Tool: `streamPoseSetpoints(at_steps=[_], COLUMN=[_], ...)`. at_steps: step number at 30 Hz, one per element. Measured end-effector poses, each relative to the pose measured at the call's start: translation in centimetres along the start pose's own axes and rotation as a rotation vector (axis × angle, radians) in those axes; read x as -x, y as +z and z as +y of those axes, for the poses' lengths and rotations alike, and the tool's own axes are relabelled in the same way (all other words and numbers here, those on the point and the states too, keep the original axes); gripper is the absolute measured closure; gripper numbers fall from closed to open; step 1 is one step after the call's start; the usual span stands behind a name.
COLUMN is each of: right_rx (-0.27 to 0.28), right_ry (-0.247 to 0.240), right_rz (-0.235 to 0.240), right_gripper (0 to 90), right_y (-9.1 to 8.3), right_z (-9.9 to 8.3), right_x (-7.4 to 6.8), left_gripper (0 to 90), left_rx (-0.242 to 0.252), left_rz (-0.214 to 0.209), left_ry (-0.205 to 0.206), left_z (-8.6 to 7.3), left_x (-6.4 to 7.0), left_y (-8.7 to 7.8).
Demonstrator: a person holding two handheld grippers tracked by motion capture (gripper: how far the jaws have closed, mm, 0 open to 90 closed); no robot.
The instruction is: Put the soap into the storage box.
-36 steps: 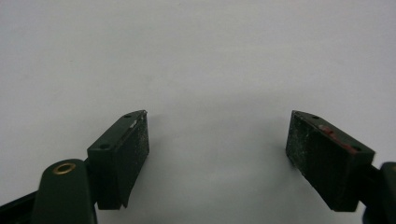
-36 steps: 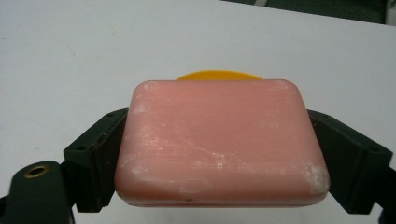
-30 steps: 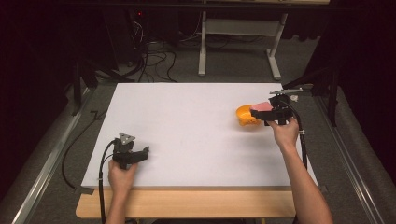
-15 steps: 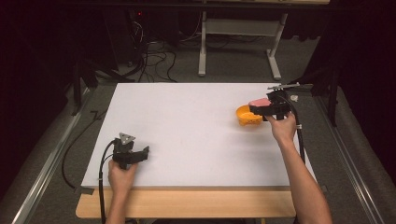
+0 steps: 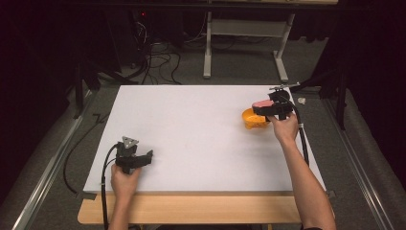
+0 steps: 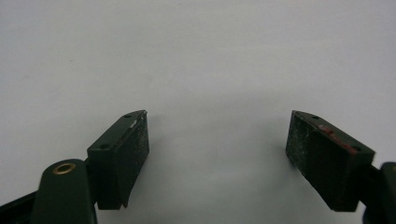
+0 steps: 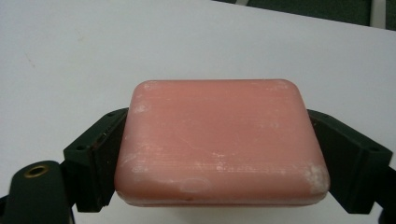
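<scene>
A pink soap bar sits clamped between the jaws of my right gripper. From above, the right gripper holds the soap bar over the back edge of an orange dish at the right of the white table top. Whether the soap touches the dish is unclear. Near the front left corner my left gripper rests low over the white surface. In its own view the left gripper is open with nothing between its pads.
A wooden edge runs along the table's front. Metal rails flank the table on both sides. Cables and a desk frame lie on the floor behind. A small white scrap lies past the right edge.
My right gripper has shifted a little left and away with the soap bar, now more over the orange dish. The left gripper has stayed put.
</scene>
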State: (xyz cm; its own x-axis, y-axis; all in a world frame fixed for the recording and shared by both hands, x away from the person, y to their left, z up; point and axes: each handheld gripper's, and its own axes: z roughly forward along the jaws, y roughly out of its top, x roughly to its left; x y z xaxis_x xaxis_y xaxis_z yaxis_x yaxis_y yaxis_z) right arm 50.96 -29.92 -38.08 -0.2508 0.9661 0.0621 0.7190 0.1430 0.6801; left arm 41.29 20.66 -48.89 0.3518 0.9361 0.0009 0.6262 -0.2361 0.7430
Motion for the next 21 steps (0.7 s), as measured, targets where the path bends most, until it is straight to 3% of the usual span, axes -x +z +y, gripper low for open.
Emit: streamPoseSetpoints(at_steps=[21], right_rx=[-0.061], right_ry=[0.010], right_rz=[-0.038], right_gripper=[13.7], right_y=[3.2], right_z=[-0.3], right_x=[-0.2], left_gripper=[21.5], left_rx=[-0.001], left_rz=[0.000], left_ry=[0.003], left_z=[0.0], left_x=[0.0], left_y=[0.0])
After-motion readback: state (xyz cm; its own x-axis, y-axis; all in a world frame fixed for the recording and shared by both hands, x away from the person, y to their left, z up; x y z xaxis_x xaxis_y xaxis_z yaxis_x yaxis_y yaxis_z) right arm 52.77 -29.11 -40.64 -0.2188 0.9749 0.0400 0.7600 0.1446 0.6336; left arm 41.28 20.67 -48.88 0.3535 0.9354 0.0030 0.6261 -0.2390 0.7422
